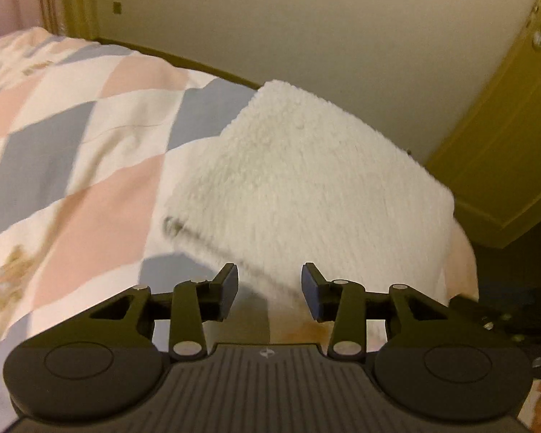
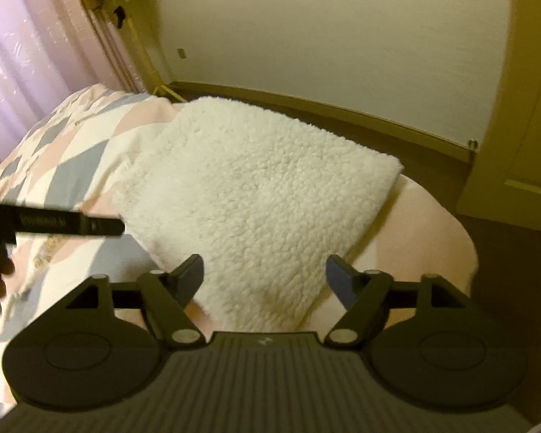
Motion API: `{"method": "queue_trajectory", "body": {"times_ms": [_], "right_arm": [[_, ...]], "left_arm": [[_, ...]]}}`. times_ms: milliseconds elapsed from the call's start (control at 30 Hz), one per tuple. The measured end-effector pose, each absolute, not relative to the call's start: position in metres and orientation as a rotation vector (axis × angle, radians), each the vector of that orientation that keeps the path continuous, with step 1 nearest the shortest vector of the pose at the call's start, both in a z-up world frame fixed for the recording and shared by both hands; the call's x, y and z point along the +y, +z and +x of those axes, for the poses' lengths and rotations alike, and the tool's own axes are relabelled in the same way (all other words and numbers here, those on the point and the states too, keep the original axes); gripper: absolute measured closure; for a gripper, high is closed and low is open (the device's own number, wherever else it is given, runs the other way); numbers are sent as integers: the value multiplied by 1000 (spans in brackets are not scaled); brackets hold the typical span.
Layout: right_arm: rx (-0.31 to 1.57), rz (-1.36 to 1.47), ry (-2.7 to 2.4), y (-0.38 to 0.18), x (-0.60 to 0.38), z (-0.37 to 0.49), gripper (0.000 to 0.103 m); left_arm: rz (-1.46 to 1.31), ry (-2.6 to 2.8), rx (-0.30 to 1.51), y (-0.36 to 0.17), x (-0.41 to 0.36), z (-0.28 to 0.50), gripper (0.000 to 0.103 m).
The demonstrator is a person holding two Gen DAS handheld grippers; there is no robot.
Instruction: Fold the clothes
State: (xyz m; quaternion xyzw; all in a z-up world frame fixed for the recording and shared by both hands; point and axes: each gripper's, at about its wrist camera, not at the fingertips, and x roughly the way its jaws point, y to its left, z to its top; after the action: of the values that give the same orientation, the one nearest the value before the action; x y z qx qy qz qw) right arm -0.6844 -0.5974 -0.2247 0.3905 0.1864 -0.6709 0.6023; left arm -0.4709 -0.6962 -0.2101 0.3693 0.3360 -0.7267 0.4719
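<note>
A bed with a checked quilt (image 2: 72,158) is standing against a cream wall (image 2: 324,36); pink curtains (image 2: 29,57) are hanging left, a door (image 1: 505,144) right.

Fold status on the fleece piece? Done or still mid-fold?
Looks done: the white fleece garment lies as a compact folded rectangle on the checked bedspread, edges roughly squared. In hand: nothing; the left gripper and right gripper are both open, with no cloth between their fingers. Left: possibly a final tidy of the near edge; no other unfolded clothes are visible in either view.
</note>
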Motion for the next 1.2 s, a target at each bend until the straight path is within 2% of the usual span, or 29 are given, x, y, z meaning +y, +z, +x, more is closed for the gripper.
{"method": "queue_trajectory", "body": {"times_ms": [167,233,333,467,967,1200], "right_arm": [[449,897,-1599,-172,-566,-667,10],[438,891,-1609,-154,-550,-661,4],[418,907,-1615,-134,-528,-653,1],[422,927,-1615,-113,-498,-640,1],[474,815,-1674,-39,-434,-591,1],[465,719,-1753,-26,-416,-586,1]], "left_arm": [[929,-1737,727,-165,-659,-467,28],[934,-1723,703,-149,-642,-461,24],[956,-1688,669,-125,-615,-454,20],[953,-1643,658,-103,-584,-441,3],[883,-1577,663,-60,-506,-397,0],[901,-1601,694,-57,-494,-399,0]]}}
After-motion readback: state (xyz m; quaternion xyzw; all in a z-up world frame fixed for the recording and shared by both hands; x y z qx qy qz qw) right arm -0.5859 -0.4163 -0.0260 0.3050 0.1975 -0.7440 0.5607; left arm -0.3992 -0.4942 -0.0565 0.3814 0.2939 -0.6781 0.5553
